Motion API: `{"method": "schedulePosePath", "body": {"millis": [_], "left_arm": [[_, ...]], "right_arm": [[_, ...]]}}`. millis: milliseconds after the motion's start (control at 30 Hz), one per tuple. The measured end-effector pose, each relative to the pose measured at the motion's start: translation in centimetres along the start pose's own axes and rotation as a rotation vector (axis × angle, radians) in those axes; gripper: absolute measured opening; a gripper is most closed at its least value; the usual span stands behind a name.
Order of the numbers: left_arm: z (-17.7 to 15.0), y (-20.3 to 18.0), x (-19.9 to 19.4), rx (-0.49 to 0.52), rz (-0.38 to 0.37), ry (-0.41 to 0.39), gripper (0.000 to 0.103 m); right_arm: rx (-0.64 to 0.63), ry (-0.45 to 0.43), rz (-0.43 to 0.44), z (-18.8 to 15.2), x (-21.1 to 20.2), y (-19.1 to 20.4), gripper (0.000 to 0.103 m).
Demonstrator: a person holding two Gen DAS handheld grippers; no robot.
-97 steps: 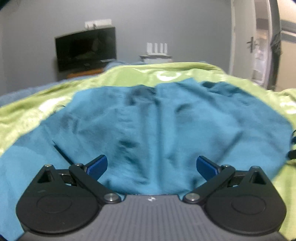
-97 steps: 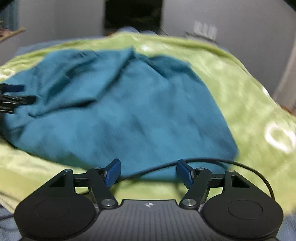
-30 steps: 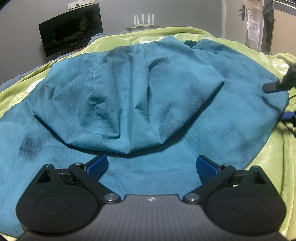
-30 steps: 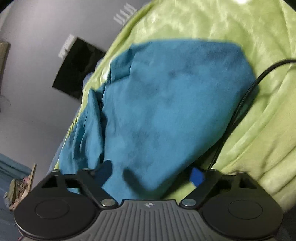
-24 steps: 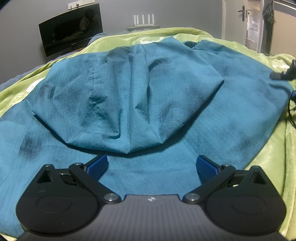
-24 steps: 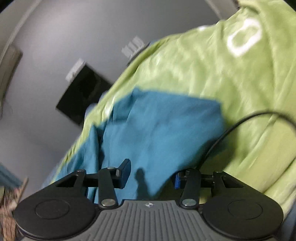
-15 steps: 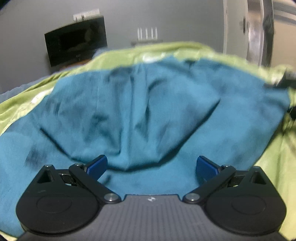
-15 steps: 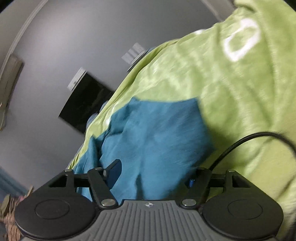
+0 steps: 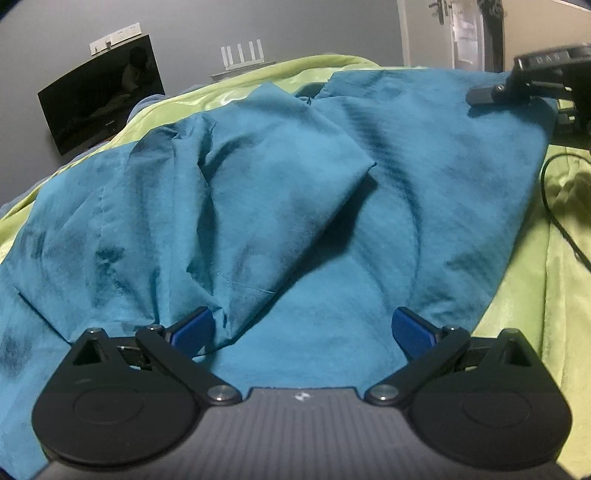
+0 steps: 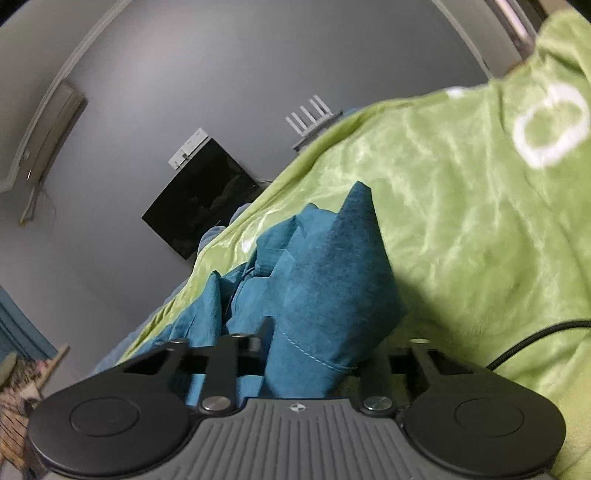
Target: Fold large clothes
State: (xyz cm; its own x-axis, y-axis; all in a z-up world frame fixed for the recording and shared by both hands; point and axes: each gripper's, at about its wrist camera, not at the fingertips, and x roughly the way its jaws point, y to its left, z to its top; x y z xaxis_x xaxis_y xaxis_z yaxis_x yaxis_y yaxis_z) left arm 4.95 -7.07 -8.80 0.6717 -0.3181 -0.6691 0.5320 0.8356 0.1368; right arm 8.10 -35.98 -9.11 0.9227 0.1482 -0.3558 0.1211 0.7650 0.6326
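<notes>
A large teal garment [image 9: 258, 192] lies crumpled on a lime-green blanket [image 9: 535, 295], one flap folded over its middle. My left gripper [image 9: 301, 330] hovers low over the garment's near part, jaws wide open, nothing between its blue pads. In the left wrist view my right gripper [image 9: 517, 88] sits at the garment's far right corner. In its own view the right gripper [image 10: 314, 343] has its jaws closing, pinching a hemmed fold of the teal garment [image 10: 332, 280] that rises in a peak above the fingers. The right pad is hidden by cloth.
A black cable [image 9: 554, 221] loops over the blanket on the right, also the cable [image 10: 535, 338] beside the right gripper. A dark TV [image 9: 99, 99] and a white router [image 9: 242, 59] stand by the grey wall beyond the bed. A door [image 9: 443, 22] is at the far right.
The right gripper's jaws went from open to pinched on the garment's corner and lifted it into a peak. The left gripper slid sideways over the cloth, still open.
</notes>
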Motion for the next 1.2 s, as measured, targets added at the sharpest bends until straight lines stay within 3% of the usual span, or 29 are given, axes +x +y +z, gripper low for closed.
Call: {"method": "schedulePosePath", "body": {"millis": [133,267,333,433,500,600,733,867,933,1067,1200], "left_arm": [[-0.4,1.3,-2.2,-0.048,-0.020,-0.082,0.103],[0.0,4.4,-4.4,-0.195,0.117,-0.198,0.103],[0.1,5.6,-3.9,-0.229,0.206,-0.169,0.103],[-0.5,6.6,-1.7,-0.228,0.274,-0.046,0.103],[-1.2,7.0,0.0,-0.220,0.261,0.026,0.103],[-1.4,6.8,0.4,-0.195,0.268,0.034,0.103],[-1.5,8.2,-1.3,-0.270,0.206,0.006,0.103],[-1.5,12.5,-6.5,-0.441,0.178,-0.103,0.103],[-1.7,15.3,-9.7,-0.541,0.167,-0.170,0.103],[-3.4,20.7,-16.8,-0.772,0.045,-0.341,0.102],[-4.5,23.2,-22.3,-0.815,-0.063,-0.431,0.102]], "right_arm": [[-0.104,-0.026,0.019,0.4,-1.1,1.9,0.019],[-0.213,-0.054,0.055,0.2,-2.3,4.1,0.017],[-0.252,-0.064,0.057,0.0,-2.6,4.8,0.017],[-0.320,-0.076,0.068,-0.1,-3.0,6.2,0.017],[-0.358,-0.083,0.080,-0.3,-3.6,7.1,0.016],[-0.444,-0.087,0.106,-0.8,-4.5,9.3,0.016],[-0.592,-0.097,0.153,-1.5,-5.7,13.5,0.016],[-0.759,-0.079,0.225,-3.3,-6.0,18.7,0.016],[-0.843,-0.064,0.272,-5.0,-6.0,21.6,0.016],[-1.034,-0.031,0.380,-9.9,-6.1,27.0,0.016],[-1.182,0.019,0.482,-15.2,-6.7,31.3,0.016]]}}
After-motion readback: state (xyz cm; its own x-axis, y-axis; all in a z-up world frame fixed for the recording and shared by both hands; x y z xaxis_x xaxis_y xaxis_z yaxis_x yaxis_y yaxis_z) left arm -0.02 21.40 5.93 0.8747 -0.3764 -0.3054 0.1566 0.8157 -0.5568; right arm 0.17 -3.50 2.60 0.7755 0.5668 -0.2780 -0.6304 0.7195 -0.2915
